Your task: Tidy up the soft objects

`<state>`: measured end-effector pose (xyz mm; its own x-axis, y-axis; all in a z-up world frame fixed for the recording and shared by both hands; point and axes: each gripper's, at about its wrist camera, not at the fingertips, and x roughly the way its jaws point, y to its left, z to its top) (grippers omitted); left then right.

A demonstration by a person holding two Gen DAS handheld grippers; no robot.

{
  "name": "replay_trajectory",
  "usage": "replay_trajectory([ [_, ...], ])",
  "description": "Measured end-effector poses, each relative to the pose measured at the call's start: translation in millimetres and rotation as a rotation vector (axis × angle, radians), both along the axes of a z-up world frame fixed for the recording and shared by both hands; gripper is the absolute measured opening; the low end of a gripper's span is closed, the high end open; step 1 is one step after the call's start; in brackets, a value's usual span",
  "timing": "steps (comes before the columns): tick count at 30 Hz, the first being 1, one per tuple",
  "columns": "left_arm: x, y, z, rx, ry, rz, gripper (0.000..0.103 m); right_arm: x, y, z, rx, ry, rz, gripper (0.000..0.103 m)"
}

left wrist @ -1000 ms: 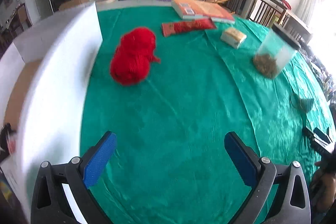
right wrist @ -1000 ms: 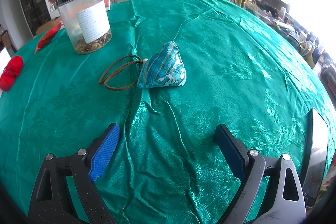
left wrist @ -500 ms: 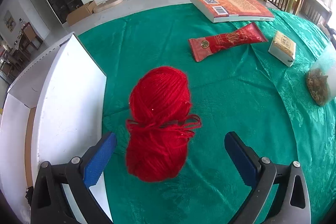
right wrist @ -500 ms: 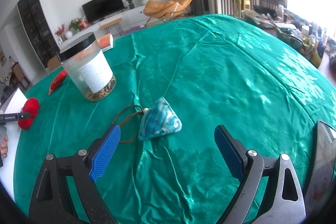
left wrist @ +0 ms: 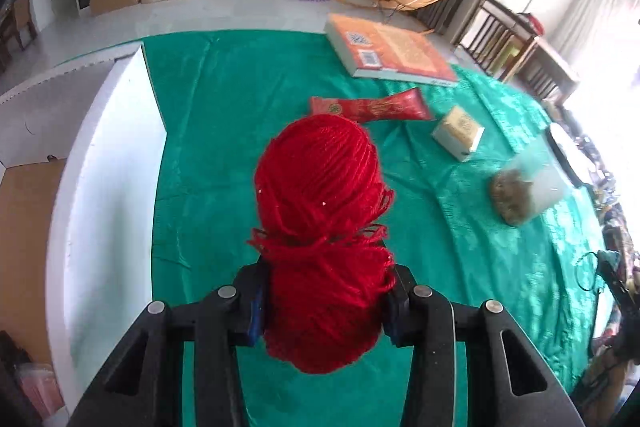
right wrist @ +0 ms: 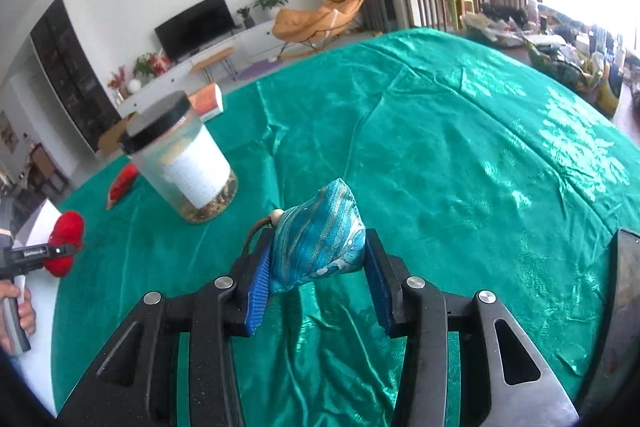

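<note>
Two claws, red yarn (left wrist: 320, 227) pinched in left claw (left wrist: 322, 301), blue pouch (right wrist: 318, 243) in right claw (right wrist: 316, 291)

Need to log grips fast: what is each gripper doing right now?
Left gripper: just closed, shut on the red yarn ball.
Right gripper: just closed, shut on the blue pouch.

Orange book (left wrist: 394, 51) flat at far edge of green tablecloth (left wrist: 224, 131); red packet (left wrist: 370, 107), small box (left wrist: 458, 138), black-lidded clear jar (right wrist: 182, 159) nearer.
</note>
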<state>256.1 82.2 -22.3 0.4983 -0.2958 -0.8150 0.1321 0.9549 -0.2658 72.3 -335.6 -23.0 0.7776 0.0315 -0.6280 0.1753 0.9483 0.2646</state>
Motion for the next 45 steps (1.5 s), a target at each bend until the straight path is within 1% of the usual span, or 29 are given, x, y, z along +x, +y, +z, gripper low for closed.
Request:
replay_trajectory([
  [3,-40,18,45,-0.081,-0.066,-0.038,0.044,-14,30,33,-0.026,-0.060,0.086,0.046],
  [4,-55,29,59,-0.094,-0.088,-0.039,0.044,-18,44,43,-0.030,-0.074,0.121,0.046],
  [6,-85,55,84,-0.097,-0.135,-0.025,0.044,-24,77,66,-0.019,-0.103,0.202,0.046],
  [8,-113,90,99,-0.077,-0.163,0.019,0.045,-28,121,89,-0.009,-0.130,0.302,0.046],
  [10,-138,128,107,-0.034,-0.173,0.088,0.046,-33,171,109,0.036,-0.150,0.419,0.046],
  [12,-162,166,107,0.019,-0.166,0.167,0.046,-38,227,123,0.096,-0.159,0.547,0.046],
  [14,-183,200,99,0.080,-0.150,0.250,0.047,-43,285,132,0.153,-0.152,0.679,0.046],
  [15,-192,214,94,0.120,-0.137,0.294,0.054,-45,313,133,0.188,-0.139,0.742,0.046],
  [16,-201,224,88,0.161,-0.121,0.337,0.067,-46,338,132,0.222,-0.120,0.798,0.047],
  [17,-207,234,79,0.196,-0.103,0.377,0.078,-47,362,128,0.246,-0.091,0.845,0.050],
  [18,-214,240,73,0.219,-0.092,0.413,0.095,-46,384,123,0.267,-0.050,0.893,0.061],
  [19,-221,245,68,0.224,-0.096,0.438,0.098,-44,401,115,0.295,0.001,0.944,0.083],
  [20,-226,247,64,0.217,-0.102,0.455,0.098,-43,410,106,0.320,0.042,0.975,0.084],
  [21,-229,247,61,0.203,-0.104,0.466,0.098,-44,412,98,0.333,0.062,0.981,0.083],
  [23,-236,249,60,0.166,-0.122,0.491,0.098,-43,397,85,0.310,0.050,0.934,0.083],
  [24,-237,247,61,0.138,-0.135,0.495,0.098,-41,384,79,0.272,0.038,0.889,0.083],
  [26,-238,232,64,0.070,-0.166,0.471,0.098,-38,352,64,0.160,0.015,0.788,0.083],
  [27,-237,219,67,0.039,-0.179,0.443,0.098,-36,334,53,0.088,0.009,0.728,0.083],
  [29,-234,187,73,-0.003,-0.207,0.364,0.098,-33,292,27,-0.062,0.029,0.596,0.083],
  [31,-229,145,77,-0.017,-0.225,0.263,0.098,-29,249,0,-0.202,0.058,0.476,0.083],
  [33,-223,98,76,-0.027,-0.227,0.154,0.098,-25,207,-25,-0.307,0.106,0.365,0.083],
  [36,-209,27,58,-0.030,-0.176,0.013,0.099,-28,144,-42,-0.348,0.152,0.238,0.083],
  [38,-197,-14,38,-0.015,-0.143,-0.028,0.099,-23,116,-47,-0.323,0.205,0.174,0.083],
  [41,-168,-57,-1,0.003,-0.080,-0.047,0.099,-1,99,-55,-0.305,0.288,0.137,0.083],
  [43,-143,-77,-26,0.050,-0.055,-0.039,0.099,5,91,-53,-0.274,0.277,0.120,0.083],
  [45,-119,-92,-48,0.114,-0.029,-0.028,0.099,9,83,-54,-0.288,0.278,0.094,0.083],
])
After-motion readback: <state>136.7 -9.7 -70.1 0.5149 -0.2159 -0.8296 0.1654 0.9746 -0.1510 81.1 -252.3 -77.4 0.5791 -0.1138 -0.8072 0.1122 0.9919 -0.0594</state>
